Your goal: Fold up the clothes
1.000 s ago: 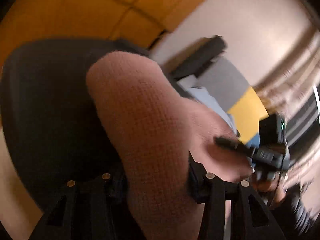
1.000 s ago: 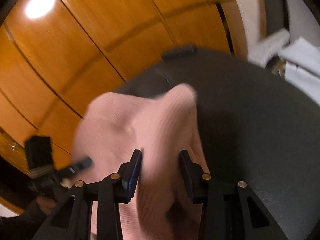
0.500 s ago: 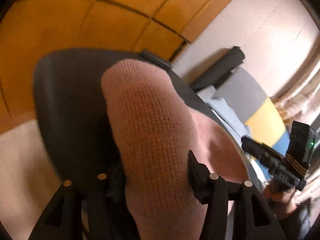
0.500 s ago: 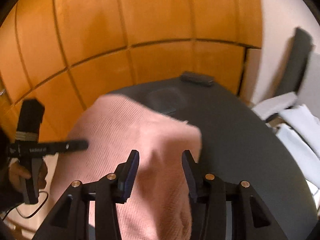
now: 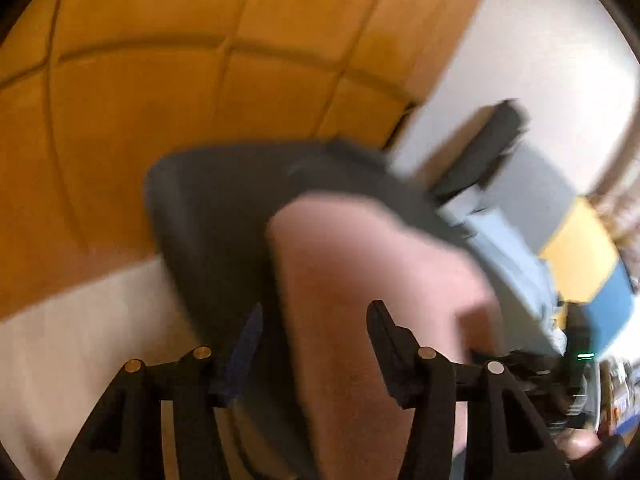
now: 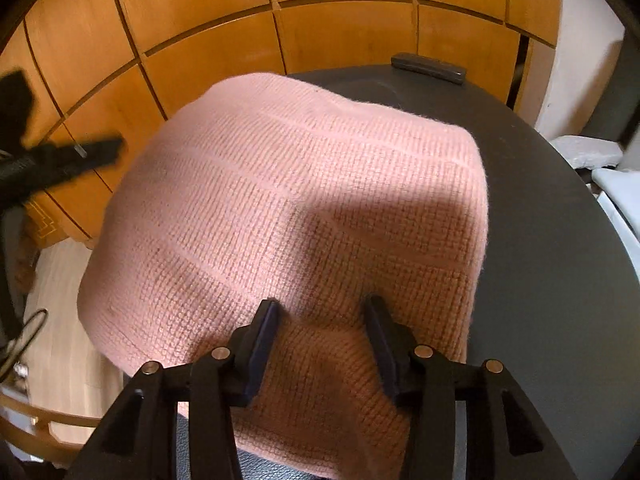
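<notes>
A pink knitted garment (image 6: 288, 208) lies folded on a dark round table (image 6: 560, 280). My right gripper (image 6: 322, 316) hovers open over the garment's near edge, with cloth below and between its fingers but not pinched. In the blurred left wrist view the pink garment (image 5: 360, 288) sits on the same table (image 5: 216, 208), and my left gripper (image 5: 314, 320) is open with the cloth between its spread fingers. The left gripper also shows at the left edge of the right wrist view (image 6: 52, 160), off the table.
A wooden panelled wall (image 6: 320, 24) stands behind the table. A small dark bar (image 6: 428, 68) lies at the table's far edge. White and blue cloths (image 5: 504, 248) and a yellow and blue cushion (image 5: 580, 256) lie to the right. Pale floor (image 5: 80, 340) is at the left.
Both grippers have opened and let go of the pink garment, which now lies flat on the table. The left gripper has pulled back and swung, blurring its view.
</notes>
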A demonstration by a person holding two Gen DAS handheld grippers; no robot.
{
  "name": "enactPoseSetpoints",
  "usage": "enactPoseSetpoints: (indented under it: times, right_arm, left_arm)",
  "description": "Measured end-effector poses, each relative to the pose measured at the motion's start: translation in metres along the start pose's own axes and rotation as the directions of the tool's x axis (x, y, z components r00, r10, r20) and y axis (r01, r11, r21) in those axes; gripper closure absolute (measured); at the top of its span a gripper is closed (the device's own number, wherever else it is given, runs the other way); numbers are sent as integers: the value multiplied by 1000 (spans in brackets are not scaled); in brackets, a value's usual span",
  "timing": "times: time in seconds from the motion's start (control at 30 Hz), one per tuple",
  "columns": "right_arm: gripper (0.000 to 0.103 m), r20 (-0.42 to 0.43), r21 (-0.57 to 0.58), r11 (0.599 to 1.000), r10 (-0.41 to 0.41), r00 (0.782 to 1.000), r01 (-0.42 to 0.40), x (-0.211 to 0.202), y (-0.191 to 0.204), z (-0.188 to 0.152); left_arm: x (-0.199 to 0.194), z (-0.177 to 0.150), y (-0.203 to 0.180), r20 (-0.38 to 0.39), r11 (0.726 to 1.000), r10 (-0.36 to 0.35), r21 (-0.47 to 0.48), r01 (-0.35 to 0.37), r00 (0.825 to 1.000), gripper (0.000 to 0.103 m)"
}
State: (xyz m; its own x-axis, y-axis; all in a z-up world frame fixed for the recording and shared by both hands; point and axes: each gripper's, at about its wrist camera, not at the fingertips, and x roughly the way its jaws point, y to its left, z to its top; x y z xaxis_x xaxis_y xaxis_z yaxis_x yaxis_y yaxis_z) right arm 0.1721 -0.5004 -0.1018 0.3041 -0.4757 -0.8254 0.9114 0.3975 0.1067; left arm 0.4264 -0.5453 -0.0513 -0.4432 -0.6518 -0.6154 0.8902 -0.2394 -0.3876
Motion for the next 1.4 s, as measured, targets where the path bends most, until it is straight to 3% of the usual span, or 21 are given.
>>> enactPoseSetpoints:
  times: [0.13, 0.23, 0.27, 0.4, 0.53, 0.63, 0.7, 0.83, 0.93, 0.97, 1.0, 1.07, 1.1, 1.13, 1.17, 1.23, 1.3, 1.33, 1.4]
  right_arm:
    - [55, 9, 17, 1000, -12, 1000, 12, -7, -4, -12]
    - [55, 20, 41, 999, -15, 1000, 14, -17, -11, -28]
    - [55, 19, 48, 999, -21, 1000, 20, -21, -14, -32]
    - [55, 44, 87, 995, -43, 998, 39, -30, -24, -46]
    - [55, 87, 131, 988, -97, 991, 85, -30, -27, -52]
    - [55, 74, 132, 982, -144, 987, 133, -24, -12, -44]
    - [50, 84, 138, 976, -180, 980, 167, -38, -8, -39]
    - [31, 214, 211, 958, -237, 948, 192, -86, -1, -34]
    - [21, 286, 260, 936, -310, 907, 238, -123, 2, -26]
    - [14, 329, 271, 938, -300, 896, 215, -136, 4, -22]
    - [0, 368, 279, 940, -292, 883, 195, -143, 2, -13]
    - [0, 439, 313, 927, -335, 833, 208, -166, 26, -4]
    - [0, 438, 338, 905, -395, 808, 259, -173, 39, -3]
    - [0, 428, 341, 895, -421, 800, 288, -175, 50, -1]
    - [0, 413, 330, 897, -418, 809, 295, -175, 55, 1]
    - [0, 367, 316, 894, -423, 828, 317, -174, 61, -2]
    - [0, 360, 322, 888, -437, 824, 330, -176, 73, -11]
    - [0, 366, 328, 885, -443, 818, 332, -177, 80, -16]
    - [0, 371, 331, 869, -478, 796, 368, -176, 86, -24]
  left_arm:
    - [24, -2, -42, -44, 988, -34, 152, 41, 998, 48]
    - [63, -21, -49, -155, 988, 4, 152, 20, 988, 48]
    - [68, -28, -50, -160, 989, 19, 147, 5, 987, 49]
    - [63, -54, -52, -95, 989, 80, 130, -67, 992, 49]
    - [58, -60, -53, -72, 988, 124, 99, -117, 990, 48]
    - [54, -45, -62, -69, 987, 143, 80, -137, 987, 48]
    - [43, -33, -68, -47, 975, 204, 98, -199, 978, 48]
    - [5, -29, -82, 23, 948, 277, 157, -277, 961, 47]
    - [-37, -29, -92, 72, 938, 291, 172, -300, 954, 47]
    - [-48, -25, -100, 91, 937, 286, 184, -299, 954, 47]
    - [-58, -21, -107, 104, 936, 273, 202, -289, 956, 47]
    - [-81, -16, -120, 131, 933, 257, 225, -281, 958, 47]
    - [-96, -17, -122, 151, 935, 248, 222, -277, 957, 48]
    - [-108, -17, -125, 171, 940, 228, 219, -263, 958, 52]
    - [-120, -17, -125, 188, 946, 209, 209, -248, 960, 57]
    - [-135, -17, -119, 195, 975, 127, 156, -159, 973, 62]
    - [-144, -18, -109, 182, 992, 58, 101, -77, 982, 72]
    - [-146, -20, -106, 184, 992, 77, 89, -95, 980, 79]
    - [-144, -25, -108, 193, 971, 196, 101, -218, 961, 79]
